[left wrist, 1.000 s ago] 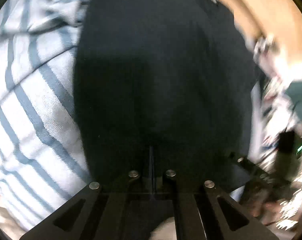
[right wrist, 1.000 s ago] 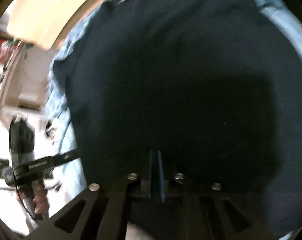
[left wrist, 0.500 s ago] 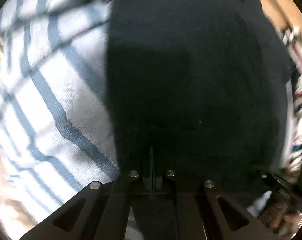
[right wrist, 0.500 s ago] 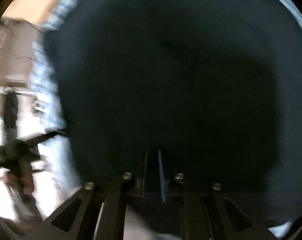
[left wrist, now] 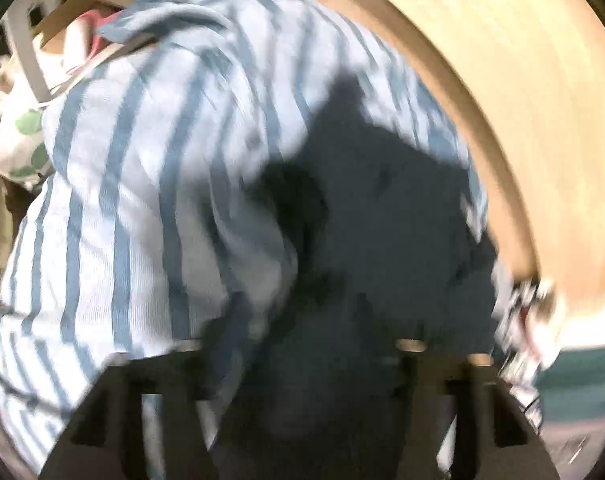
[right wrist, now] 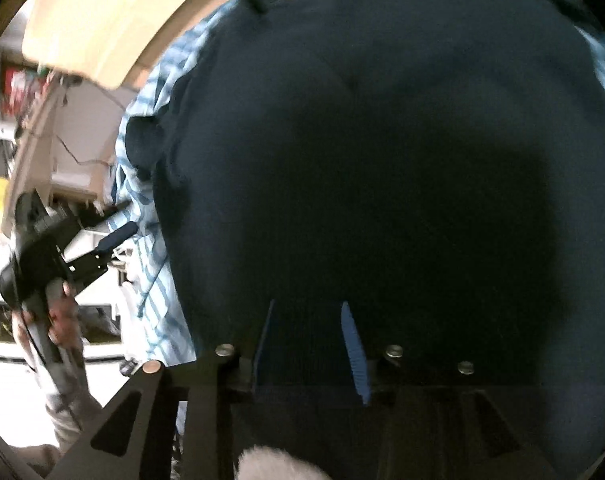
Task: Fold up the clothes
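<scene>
A dark navy garment [right wrist: 382, 160] fills the right wrist view, lying flat on a blue-and-white striped cloth [right wrist: 150, 208]. My right gripper [right wrist: 306, 320] hovers over its near part. Its jaws are opening, the blue pads [right wrist: 352, 352] stand apart, and only the garment's surface lies below them. The left wrist view is blurred. It shows the striped cloth [left wrist: 142, 180] with the navy garment [left wrist: 382, 220] on its right side. My left gripper [left wrist: 298, 348] is opening, gripping nothing. A hand [right wrist: 58, 312] holds that left gripper [right wrist: 106, 246] off the garment's left edge.
The light wooden table top [left wrist: 502, 100] shows beyond the cloth, and its edge [right wrist: 102, 20] curves across the upper left. A green-dotted white item [left wrist: 26, 140] and a cardboard box [left wrist: 74, 12] lie past the cloth. Shelves with clutter [right wrist: 18, 84] stand off the table.
Both grippers were shut on the navy garment and now have their jaws apart. The left gripper has swung away, so the striped cloth and table top now fill its view.
</scene>
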The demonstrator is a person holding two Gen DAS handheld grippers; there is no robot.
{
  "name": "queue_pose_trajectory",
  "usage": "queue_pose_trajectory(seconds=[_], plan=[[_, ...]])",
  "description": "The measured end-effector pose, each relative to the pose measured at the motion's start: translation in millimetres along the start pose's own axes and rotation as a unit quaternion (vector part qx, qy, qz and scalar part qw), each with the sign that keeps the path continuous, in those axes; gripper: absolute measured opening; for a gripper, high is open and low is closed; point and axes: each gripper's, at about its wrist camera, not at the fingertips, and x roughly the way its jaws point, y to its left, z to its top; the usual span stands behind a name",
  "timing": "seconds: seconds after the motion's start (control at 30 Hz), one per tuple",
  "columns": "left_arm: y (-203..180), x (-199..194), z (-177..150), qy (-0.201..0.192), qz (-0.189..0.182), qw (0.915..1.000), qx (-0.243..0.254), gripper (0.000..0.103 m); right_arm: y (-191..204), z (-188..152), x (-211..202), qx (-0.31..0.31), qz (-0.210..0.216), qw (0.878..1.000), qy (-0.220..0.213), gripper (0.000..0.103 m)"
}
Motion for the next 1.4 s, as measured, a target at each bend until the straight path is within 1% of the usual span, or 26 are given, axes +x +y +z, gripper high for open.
queue_pose_trajectory(seconds=[0.1, 0.13, 0.2, 0.3, 0.33, 0.37, 0.4, 0.43, 0.47, 0.53, 0.57, 0.6, 0.63, 0.7, 0.77, 0.8, 0.83, 0.9, 0.97, 1.0, 1.07, 1.13, 1.2, 1.27, 1.33, 1.4], plan=[[16.3, 2.1, -6.6, -0.011, -0.03, 0.9981, -0.053, 0.065, 5.4, 11.4, 3.0, -0.021, 0.009, 1.0, 0.009, 0.046], [0.8, 25.3, -10.0, -0.009, -0.042, 0.9964, -0.074, 0.065, 8.4, 14.0, 3.6, -0.023, 0.02, 0.999, 0.01, 0.048], [-6.5, 54.7, 2.0, 0.003, -0.07, 0.9922, -0.103, 0.065, 11.2, 15.3, 3.2, -0.03, 0.034, 0.999, 0.009, 0.049], [-28.3, 84.2, 13.9, 0.014, -0.093, 0.9891, -0.114, 0.065, 4.8, 24.7, 5.8, -0.023, 0.019, 1.0, -0.003, 0.049], [-48.9, 102.8, 25.3, 0.01, -0.094, 0.9889, -0.114, 0.064, -4.3, 27.2, 1.3, -0.012, 0.016, 1.0, -0.015, 0.049], [-54.0, 98.7, 21.7, -0.004, -0.091, 0.9897, -0.111, 0.064, -13.3, 29.8, -3.3, -0.002, 0.012, 1.0, -0.027, 0.049], [-62.8, 89.8, 16.3, -0.029, -0.085, 0.9912, -0.097, 0.064, -24.7, 32.7, -10.0, 0.015, 0.009, 0.999, -0.044, 0.049], [-71.6, 80.9, 11.0, -0.055, -0.08, 0.9919, -0.083, 0.064, -41.1, 36.3, -22.3, 0.042, 0.003, 0.996, -0.074, 0.047], [-86.5, 77.1, 7.0, -0.079, -0.072, 0.9924, -0.06, 0.062, -55.7, 38.9, -35.9, 0.063, -0.01, 0.992, -0.105, 0.041], [-141.4, 89.2, 2.0, -0.118, -0.045, 0.9917, 0.023, 0.036, -83.6, 44.6, -62.0, 0.101, -0.038, 0.981, -0.162, 0.032], [-167.2, 94.4, -7.0, -0.118, -0.034, 0.9898, 0.072, 0.028, -93.2, 48.8, -71.8, 0.106, -0.06, 0.976, -0.178, 0.026], [-185.2, 105.6, -15.2, -0.102, -0.034, 0.9889, 0.103, 0.006, -102.7, 53.1, -81.6, 0.111, -0.081, 0.971, -0.195, 0.023], [-197.5, 119.1, -23.7, -0.069, -0.048, 0.9882, 0.128, 0.001, -111.4, 57.6, -89.5, 0.116, -0.095, 0.967, -0.207, 0.019], [-222.1, 146.1, -40.8, -0.004, -0.075, 0.9812, 0.178, 0.001, -123.1, 68.3, -94.7, 0.123, -0.089, 0.966, -0.207, 0.015], [-253.9, 185.5, -60.6, 0.058, -0.083, 0.9685, 0.228, 0.001, -123.8, 80.3, -93.1, 0.101, -0.106, 0.968, -0.202, 0.015], [-271.2, 209.6, -71.7, 0.09, -0.087, 0.9602, 0.249, 0.001, -122.1, 86.9, -90.8, 0.09, -0.121, 0.968, -0.201, 0.015], [-287.6, 234.7, -81.7, 0.127, -0.092, 0.9514, 0.265, 0.001, -120.4, 93.6, -88.5, 0.078, -0.135, 0.968, -0.199, 0.015], [-305.0, 268.1, -91.1, 0.169, -0.096, 0.9455, 0.261, 0.001, -126.7, 109.2, -86.2, 0.075, -0.152, 0.965, -0.199, 0.015], [-317.1, 296.1, -86.9, 0.157, -0.076, 0.9521, 0.251, 0.002, -140.2, 125.9, -85.5, 0.085, -0.166, 0.961, -0.202, 0.014], [-320.3, 306.8, -83.7, 0.151, -0.07, 0.9557, 0.243, 0.002, -148.9, 135.7, -84.1, 0.087, -0.177, 0.958, -0.206, 0.01], [-317.4, 311.0, -69.5, 0.134, -0.079, 0.9635, 0.218, 0.002, -166.0, 152.0, -81.0, 0.094, -0.197, 0.952, -0.214, 0.008], [-317.1, 302.1, -56.1, 0.119, -0.083, 0.9694, 0.198, 0.001, -187.2, 162.2, -77.6, 0.126, -0.17, 0.954, -0.211, 0.004], [-316.8, 288.5, -46.6, 0.106, -0.087, 0.9736, 0.182, 0.001, -191.9, 159.0, -83.4, 0.148, -0.139, 0.955, -0.216, 0.006], [-322.6, 270.6, -44.3, 0.097, -0.097, 0.9722, 0.19, 0.001, -182.0, 152.4, -93.7, 0.14, -0.119, 0.957, -0.225, 0.014], [-335.2, 259.2, -41.6, 0.093, -0.111, 0.967, 0.21, 0.001, -160.7, 151.4, -99.2, 0.095, -0.124, 0.961, -0.226, 0.014], [-345.2, 261.8, -31.4, 0.093, -0.115, 0.9677, 0.204, 0.001, -150.0, 157.2, -92.9, 0.067, -0.116, 0.967, -0.216, 0.014]])
